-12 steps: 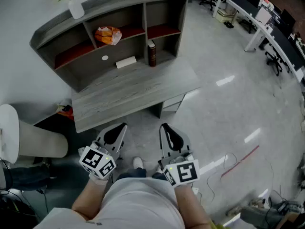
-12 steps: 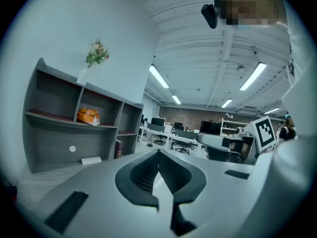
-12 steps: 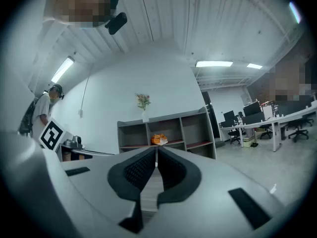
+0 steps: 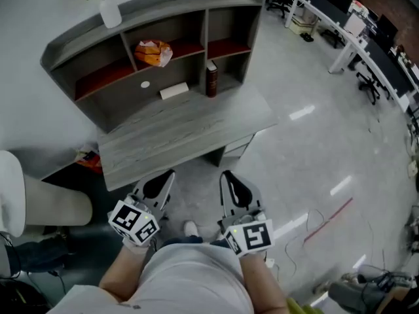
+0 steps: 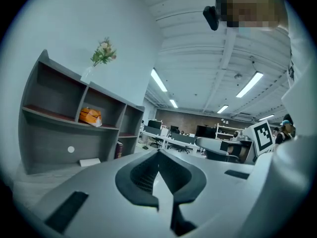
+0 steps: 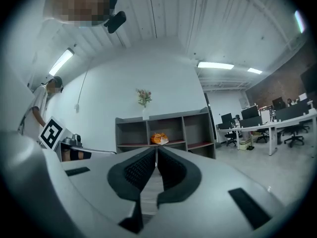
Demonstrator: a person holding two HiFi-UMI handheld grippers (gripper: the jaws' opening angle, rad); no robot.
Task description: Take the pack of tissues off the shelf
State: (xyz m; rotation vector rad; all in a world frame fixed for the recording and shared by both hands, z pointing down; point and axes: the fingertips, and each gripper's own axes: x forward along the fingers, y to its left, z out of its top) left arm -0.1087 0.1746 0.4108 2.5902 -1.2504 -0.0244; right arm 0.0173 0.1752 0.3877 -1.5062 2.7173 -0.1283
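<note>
A grey desk (image 4: 177, 133) carries a grey shelf unit (image 4: 163, 4) with red-lined compartments. In front of the desk's near edge, the left tool (image 4: 159, 183) and right tool (image 4: 233, 184) are both clenched shut, with nothing between their jaws. The orange pack of tissues (image 4: 152, 52) lies in the upper middle compartment. A dark book (image 4: 211, 79) stands upright on the desk below.

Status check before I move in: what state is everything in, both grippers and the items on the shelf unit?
left gripper: shut, empty, short of the desk.
right gripper: shut, empty, short of the desk.
pack of tissues: lying on the middle shelf, untouched.
book: standing upright on the desk top.
white flat item: lying flat on the desk top.
vase: upright on top of the shelf unit, holding flowers.
</note>
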